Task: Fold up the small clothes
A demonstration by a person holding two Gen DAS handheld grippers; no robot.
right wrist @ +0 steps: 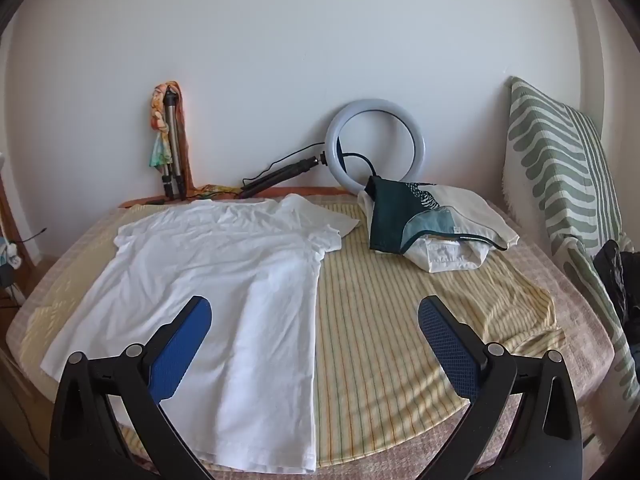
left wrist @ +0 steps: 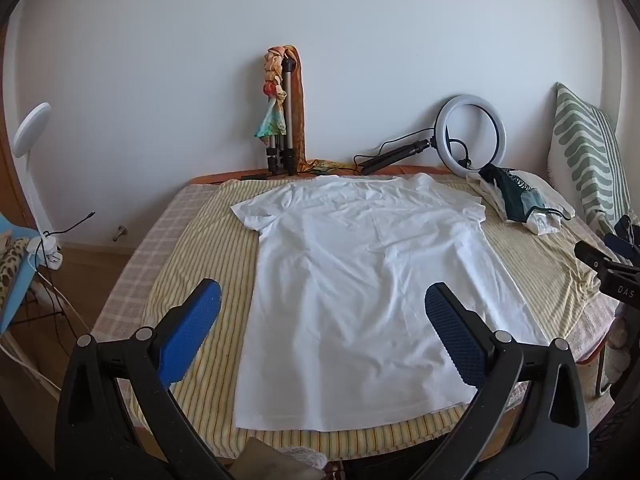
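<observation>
A white T-shirt (left wrist: 360, 280) lies spread flat on the striped yellow cloth (left wrist: 192, 248), collar towards the wall, hem near me. It also shows in the right wrist view (right wrist: 212, 280), left of centre. My left gripper (left wrist: 324, 300) is open and empty, held above the shirt's lower half. My right gripper (right wrist: 316, 316) is open and empty, above the shirt's right edge and the striped cloth (right wrist: 400, 320). The tip of the right gripper shows at the right edge of the left wrist view (left wrist: 600, 264).
A pile of folded clothes, dark green on white (right wrist: 420, 224), lies at the back right. A ring light (right wrist: 374, 140) and a tripod with a scarf (right wrist: 172, 144) lean on the wall. A green patterned cushion (right wrist: 560, 184) stands at right. The floor drops off at left.
</observation>
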